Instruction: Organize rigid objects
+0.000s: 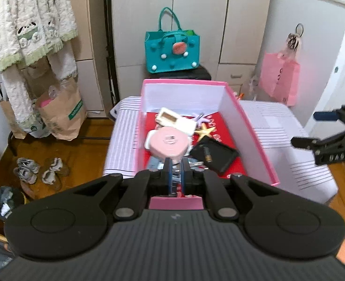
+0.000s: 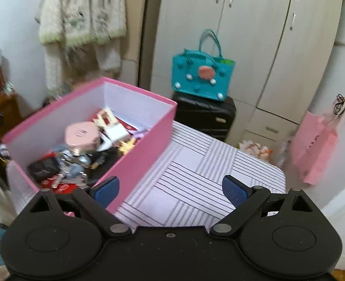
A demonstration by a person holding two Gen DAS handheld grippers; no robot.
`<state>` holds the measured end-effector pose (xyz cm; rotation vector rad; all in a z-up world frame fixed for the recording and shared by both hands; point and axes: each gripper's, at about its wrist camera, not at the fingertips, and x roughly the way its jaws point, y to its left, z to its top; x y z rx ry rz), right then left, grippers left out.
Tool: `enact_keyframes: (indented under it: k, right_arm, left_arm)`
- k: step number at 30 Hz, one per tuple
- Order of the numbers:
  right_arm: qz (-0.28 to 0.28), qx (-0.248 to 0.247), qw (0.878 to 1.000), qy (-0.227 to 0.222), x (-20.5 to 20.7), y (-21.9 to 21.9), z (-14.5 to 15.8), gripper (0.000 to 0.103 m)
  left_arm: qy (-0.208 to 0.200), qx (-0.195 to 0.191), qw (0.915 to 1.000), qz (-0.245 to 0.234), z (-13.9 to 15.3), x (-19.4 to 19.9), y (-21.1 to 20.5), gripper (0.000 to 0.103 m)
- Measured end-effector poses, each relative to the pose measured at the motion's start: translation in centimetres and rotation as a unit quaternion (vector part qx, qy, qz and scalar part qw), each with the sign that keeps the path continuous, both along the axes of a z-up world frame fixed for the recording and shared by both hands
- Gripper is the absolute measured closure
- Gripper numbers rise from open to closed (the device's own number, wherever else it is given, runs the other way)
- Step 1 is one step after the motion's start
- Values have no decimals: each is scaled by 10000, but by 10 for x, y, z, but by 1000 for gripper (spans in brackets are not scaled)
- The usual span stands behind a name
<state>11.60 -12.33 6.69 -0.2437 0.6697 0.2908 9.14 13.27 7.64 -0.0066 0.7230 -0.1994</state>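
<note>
Left tongs (image 1: 176,171) nearly closed over the near end of the pink box (image 1: 249,126), apparently empty; right tongs (image 2: 170,187) wide, right of it. Lower gently onto the pink round case (image 1: 169,144) inside.

Your left gripper (image 1: 176,172) points forward and downward, its blue-padded fingers (image 1: 168,173) drawn nearly together with only a narrow gap between them; your right gripper (image 2: 170,188) has its jaws spread wide, holding nothing; it shows at the right edge of the left wrist view.

Black gripper (image 2: 170,188); blue-padded jaws
</note>
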Motion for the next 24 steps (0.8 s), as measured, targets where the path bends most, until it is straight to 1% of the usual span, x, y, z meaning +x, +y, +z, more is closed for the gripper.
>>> enact_keyframes:
  k: [2, 5, 8, 11, 14, 16, 17, 19, 21, 23, 24]
  right_arm:
    - [-140, 86, 9999, -25, -7, -6, -4, 6]
    - [-285, 465, 9985, -6, -17, -18, -2, 6]
    - [-479, 824, 9954, -123, -34, -30, 3, 6]
    - [-512, 1137, 9918, -281, -53, -35, 8, 6]
    - [-687, 1137, 9896, -545, -71, -34, 9, 6]
    - [-837, 1101, 9872, -790, -86, -34, 7, 6]
    - [-887, 1103, 9860, -882, -93, -35, 7, 6]
    - [-928, 1083, 9842, -1051, -107, -38, 5, 6]
    - [-964, 1029, 9832, -1163, -117, -42, 4, 6]
    - [-1034, 972, 9822, -1229, -125, -47, 4, 6]
    - [-1091, 959, 9815, -1251, -128, -48, 4, 6]
  left_arm:
    - [33, -38, 9999, -94, -2, -7, -12, 97]
    - [33, -89, 9997, -218, -4, -17, -28, 97]
    - [-135, -52, 9996, -226, -4, -31, -43, 97]
    - [-324, -103, 9990, -273, -5, -43, -54, 96]
    - [-533, -129, 9982, -225, -9, -54, -63, 95]
    - [-625, -177, 9977, -176, -13, -59, -69, 93]
    - [-641, -227, 9976, -152, -15, -60, -71, 88]
    - [-620, -359, 9973, -139, -20, -63, -73, 74]
    - [-629, -528, 9965, -145, -26, -67, -74, 69]
    - [-688, -513, 9963, -28, -32, -71, -76, 66]
    - [-731, -474, 9962, 48, -34, -73, -77, 60]
